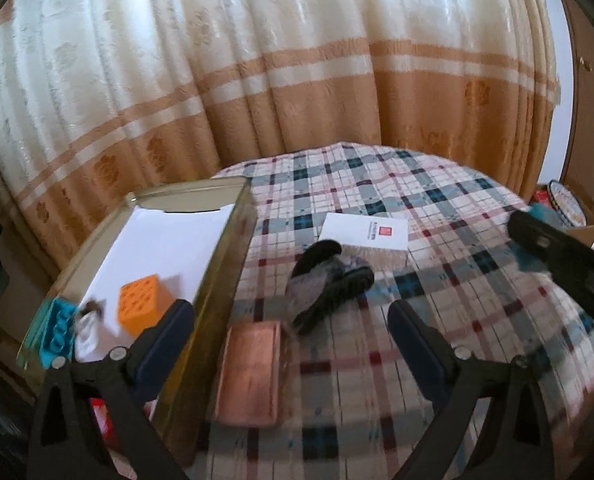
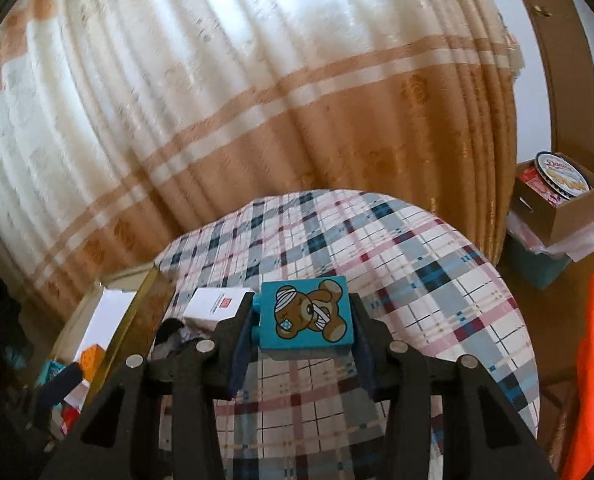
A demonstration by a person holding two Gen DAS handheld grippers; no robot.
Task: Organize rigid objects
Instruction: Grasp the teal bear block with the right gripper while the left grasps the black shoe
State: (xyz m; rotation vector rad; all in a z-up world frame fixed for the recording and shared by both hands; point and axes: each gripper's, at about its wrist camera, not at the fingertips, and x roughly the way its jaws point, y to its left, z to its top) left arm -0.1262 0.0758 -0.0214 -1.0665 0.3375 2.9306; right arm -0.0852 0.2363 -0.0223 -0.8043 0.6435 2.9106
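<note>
My right gripper (image 2: 305,322) is clamped on the teal bear block (image 2: 307,312) above the plaid table (image 2: 437,280). My left gripper (image 1: 291,320) gapes empty beside the tin box (image 1: 221,264).

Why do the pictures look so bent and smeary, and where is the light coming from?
Both views are fisheye, so the curtain and checked cloth bulge and the corners go black. Left wrist view: motion blur smears the lower cloth and pink case. Right wrist view: the teal bear block looks sharp. Daylight glows through the curtain.
</note>
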